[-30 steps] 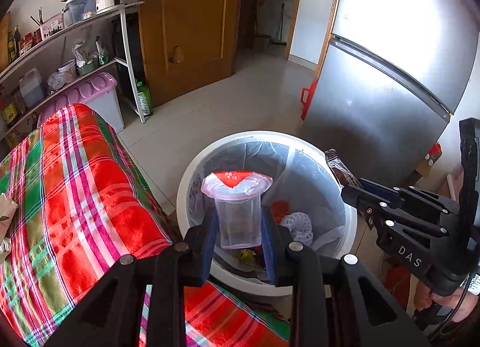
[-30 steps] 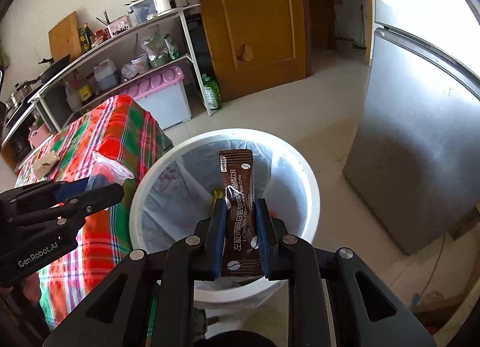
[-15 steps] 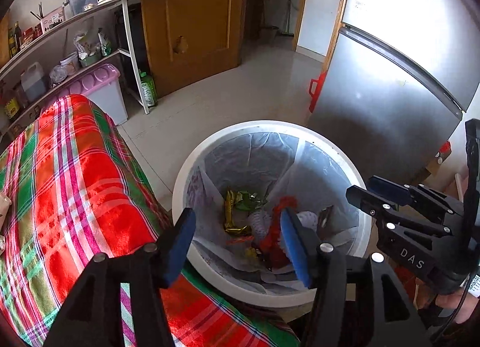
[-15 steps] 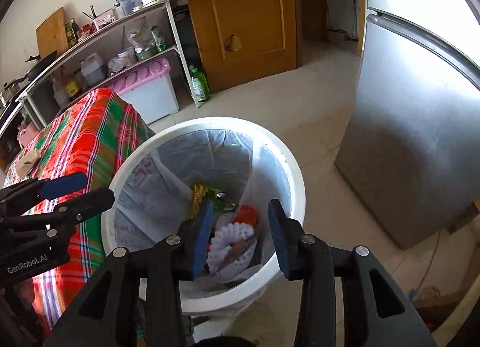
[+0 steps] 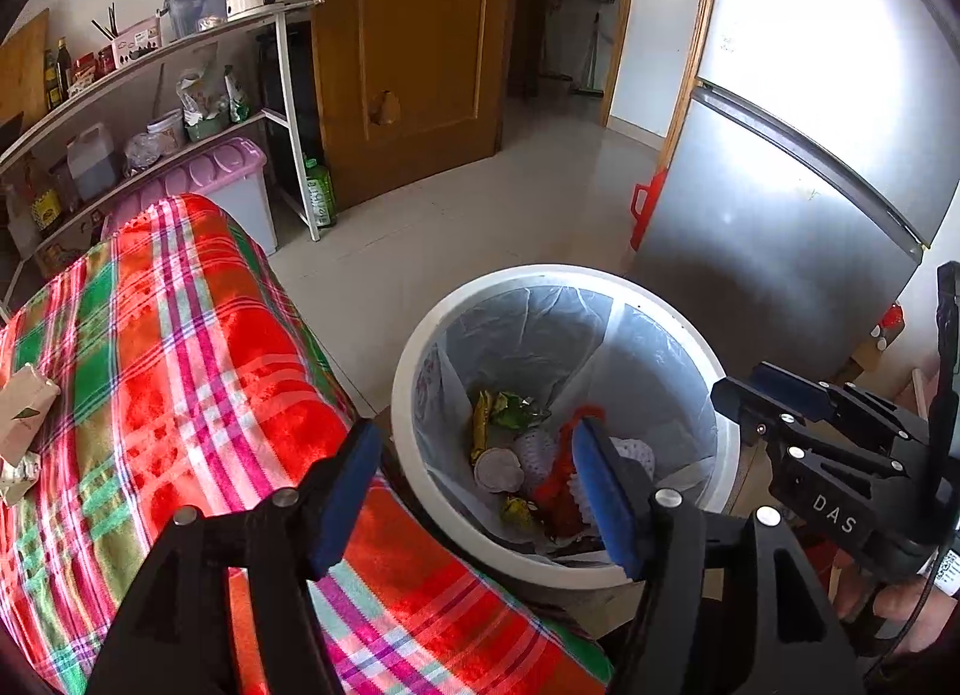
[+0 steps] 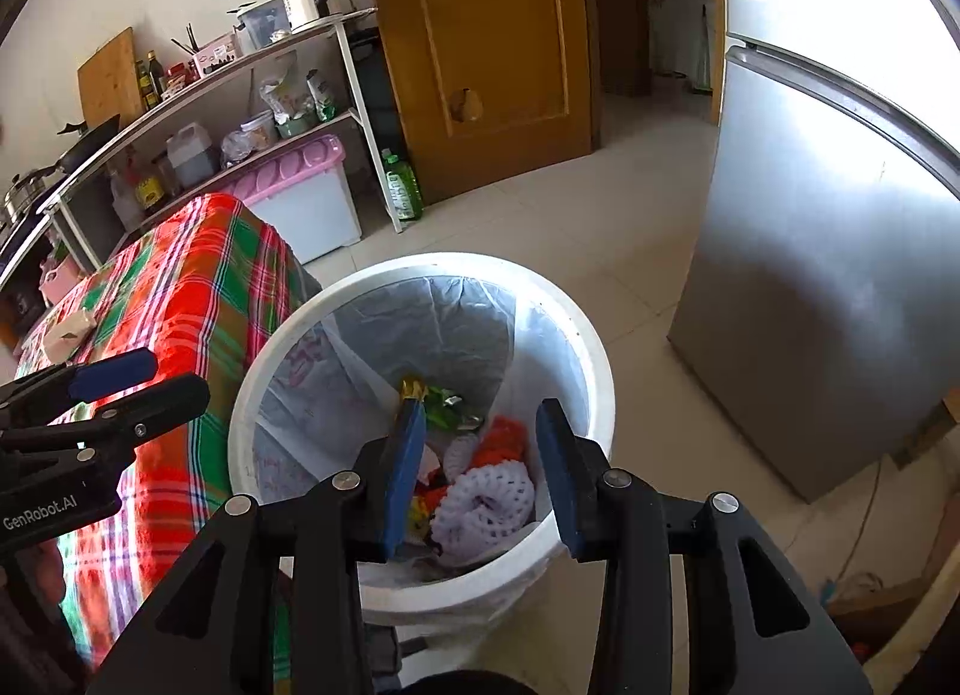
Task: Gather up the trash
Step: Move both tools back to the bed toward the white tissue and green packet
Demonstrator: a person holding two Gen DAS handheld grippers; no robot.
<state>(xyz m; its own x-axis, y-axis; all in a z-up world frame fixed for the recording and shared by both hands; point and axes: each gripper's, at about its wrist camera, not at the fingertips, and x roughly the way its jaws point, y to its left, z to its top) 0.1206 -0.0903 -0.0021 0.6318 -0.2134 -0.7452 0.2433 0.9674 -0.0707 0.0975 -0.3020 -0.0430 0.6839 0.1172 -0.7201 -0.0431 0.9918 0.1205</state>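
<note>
A white bin (image 5: 408, 371) (image 6: 576, 323) with a clear liner stands on the floor between the table and the fridge. Inside lie a green-yellow wrapper (image 5: 504, 407), red netting (image 5: 558, 485), a white foam net (image 6: 486, 503) and other scraps. My left gripper (image 5: 474, 437) (image 6: 138, 377) hovers over the bin's left rim and the table edge. Its jaws are opening, with nothing between them. My right gripper (image 6: 480, 416) (image 5: 756, 389) hangs open above the bin and holds nothing.
A table under a red-green plaid cloth (image 5: 180, 365) adjoins the bin, with a small carton (image 5: 24, 413) on it. A steel fridge (image 5: 780, 215) stands to the right. Behind are a shelf rack (image 5: 180, 47), a pink-lidded box (image 5: 216, 179), a green bottle (image 5: 318, 194) and a wooden door (image 5: 414, 47).
Both grippers have opened. The clear lidded cup left the left jaws and the brown sachet left the right jaws, both going down into the bin. The left gripper drifted left.
</note>
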